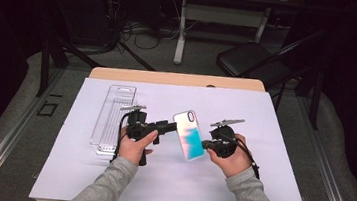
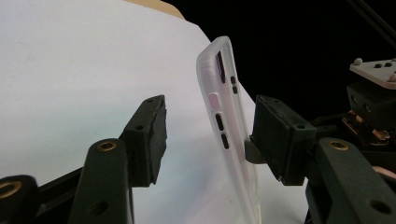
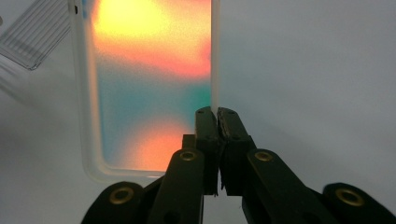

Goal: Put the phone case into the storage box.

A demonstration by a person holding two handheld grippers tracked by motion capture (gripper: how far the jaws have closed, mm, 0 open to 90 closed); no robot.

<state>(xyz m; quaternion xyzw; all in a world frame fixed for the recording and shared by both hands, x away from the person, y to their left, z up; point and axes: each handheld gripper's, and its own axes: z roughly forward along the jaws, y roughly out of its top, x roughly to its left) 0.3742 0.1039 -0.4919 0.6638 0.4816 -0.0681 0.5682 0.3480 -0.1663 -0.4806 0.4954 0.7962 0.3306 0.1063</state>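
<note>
Above the middle of the white-covered counter (image 1: 258, 179), a phone case (image 1: 189, 134) hung clear of the surface, its camera cutout toward twelve o'clock and its lower end toward five. At its four o'clock edge the right hand-held gripper (image 1: 205, 144) had both jaws pressed together on the case's rim, shown in the right gripper view as pads (image 3: 208, 122) pinching the frosted edge of the case (image 3: 149, 88). From nine o'clock the left hand-held gripper (image 1: 173, 126) reached in, jaws spread to either side of the case (image 2: 224, 135), one pad seemingly touching it and the other well clear. A clear plastic tray (image 1: 112, 119) lay at nine o'clock on the counter.
</note>
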